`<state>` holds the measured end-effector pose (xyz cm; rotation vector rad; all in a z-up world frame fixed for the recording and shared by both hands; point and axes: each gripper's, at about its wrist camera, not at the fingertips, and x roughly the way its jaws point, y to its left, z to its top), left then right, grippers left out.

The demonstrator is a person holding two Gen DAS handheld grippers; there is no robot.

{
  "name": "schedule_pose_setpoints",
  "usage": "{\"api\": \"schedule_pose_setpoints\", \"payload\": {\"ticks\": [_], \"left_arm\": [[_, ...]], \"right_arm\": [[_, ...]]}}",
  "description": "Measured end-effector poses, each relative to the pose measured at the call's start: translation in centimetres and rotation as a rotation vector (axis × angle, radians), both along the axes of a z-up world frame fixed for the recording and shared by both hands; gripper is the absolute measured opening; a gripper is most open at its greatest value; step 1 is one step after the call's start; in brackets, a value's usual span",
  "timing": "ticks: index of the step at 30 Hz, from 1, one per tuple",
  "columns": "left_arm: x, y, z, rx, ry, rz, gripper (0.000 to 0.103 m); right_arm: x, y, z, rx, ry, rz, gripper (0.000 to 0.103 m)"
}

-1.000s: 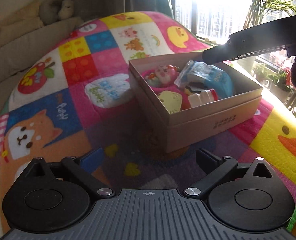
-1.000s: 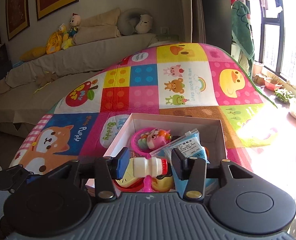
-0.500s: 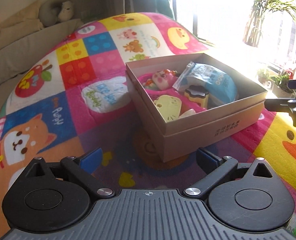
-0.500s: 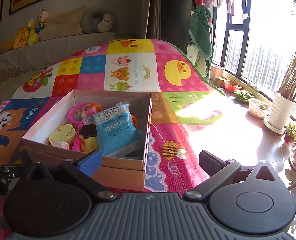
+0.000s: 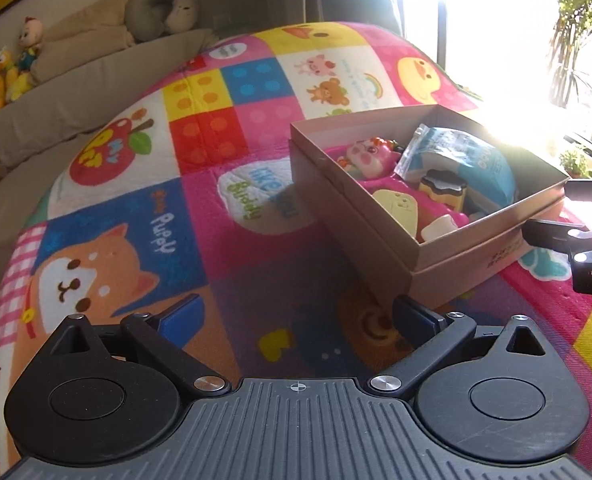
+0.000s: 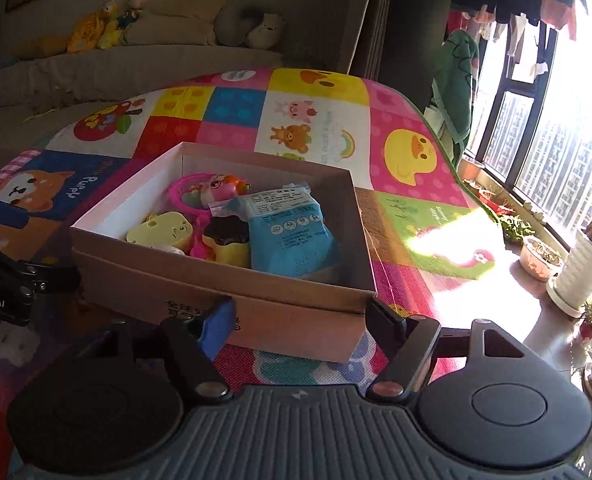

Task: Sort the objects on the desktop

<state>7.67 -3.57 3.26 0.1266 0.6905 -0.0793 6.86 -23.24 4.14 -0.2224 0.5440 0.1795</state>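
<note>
A tan cardboard box sits on the colourful play mat. Inside it lie a blue pouch, a pink pig toy, a yellow toy, a brown-topped pudding toy and part of a small white bottle. My left gripper is open and empty, low over the mat left of the box. My right gripper is open and empty, right in front of the box's near wall.
The play mat covers a table. A sofa with plush toys stands behind. Potted plants stand on the floor by the bright window at right. The right gripper shows at the left view's right edge.
My right gripper has let go of the small white bottle into the box, opened, pulled back and dropped low in front of the box. My left gripper has drifted left.
</note>
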Motion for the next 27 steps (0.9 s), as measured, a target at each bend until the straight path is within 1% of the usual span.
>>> {"api": "schedule_pose_setpoints", "payload": {"ticks": [1, 3, 4, 5, 6, 7, 8, 10, 11, 13, 15, 16, 18, 20, 21, 23, 25, 27], "left_arm": [[0.3, 0.5, 0.0, 0.001, 0.001, 0.029, 0.102], [0.5, 1.5, -0.2, -0.002, 0.012, 0.075, 0.102], [0.5, 2.0, -0.3, -0.008, 0.023, 0.092, 0.102], [0.4, 2.2, -0.5, -0.012, 0.034, 0.095, 0.103], [0.1, 2.2, -0.7, -0.014, 0.048, 0.091, 0.103], [-0.2, 2.1, -1.1, -0.013, 0.062, 0.082, 0.103], [-0.6, 1.9, -1.5, -0.011, 0.077, 0.070, 0.103], [-1.6, 1.3, -2.2, -0.017, 0.094, 0.045, 0.103], [-2.3, 1.0, -2.3, -0.022, 0.062, 0.055, 0.103], [-3.0, 0.5, -2.5, -0.032, 0.048, 0.049, 0.103], [-3.2, 0.4, -2.7, -0.068, 0.048, 0.066, 0.103], [-3.2, 0.3, -2.8, -0.076, 0.045, 0.077, 0.103], [-3.2, 0.3, -2.8, -0.079, 0.042, 0.088, 0.103], [-3.4, 0.2, -2.9, -0.080, 0.033, 0.095, 0.103], [-3.4, 0.2, -2.9, -0.082, 0.030, 0.100, 0.103], [-3.5, 0.1, -2.9, -0.088, 0.025, 0.122, 0.103], [-3.7, -0.2, -3.0, -0.083, 0.015, 0.147, 0.103], [-4.0, -0.4, -3.1, -0.074, 0.004, 0.161, 0.103]], "right_arm": [[0.4, 0.7, 0.2, 0.017, 0.002, 0.025, 0.072], [0.6, 2.0, 0.3, 0.021, -0.004, 0.051, 0.072], [0.5, 2.5, 0.3, 0.020, -0.010, 0.054, 0.077], [0.3, 2.9, 0.2, 0.022, -0.011, 0.047, 0.085], [0.2, 3.2, 0.1, 0.028, -0.005, 0.037, 0.090], [0.0, 3.3, 0.0, 0.038, 0.005, 0.028, 0.097], [-0.4, 3.4, -0.3, 0.048, 0.021, 0.018, 0.100], [-1.1, 3.5, -0.9, 0.058, 0.052, 0.004, 0.103], [-1.5, 3.5, -1.4, 0.056, 0.073, -0.001, 0.103], [-2.0, 3.4, -2.4, 0.031, 0.116, -0.021, 0.103], [-1.9, 3.3, -3.5, -0.009, 0.153, -0.060, 0.103], [-1.8, 2.8, -3.4, 0.022, 0.158, -0.067, 0.103], [-1.3, 2.2, -3.6, 0.050, 0.180, -0.097, 0.103], [-0.8, 1.3, -3.8, 0.117, 0.210, -0.111, 0.103], [-0.8, 1.1, -3.8, 0.138, 0.212, -0.115, 0.103], [-1.0, 1.2, -4.0, 0.127, 0.200, -0.114, 0.103], [-1.5, 1.0, -4.3, 0.132, 0.164, -0.099, 0.103], [-1.5, 0.8, -4.3, 0.149, 0.161, -0.098, 0.103]]}}
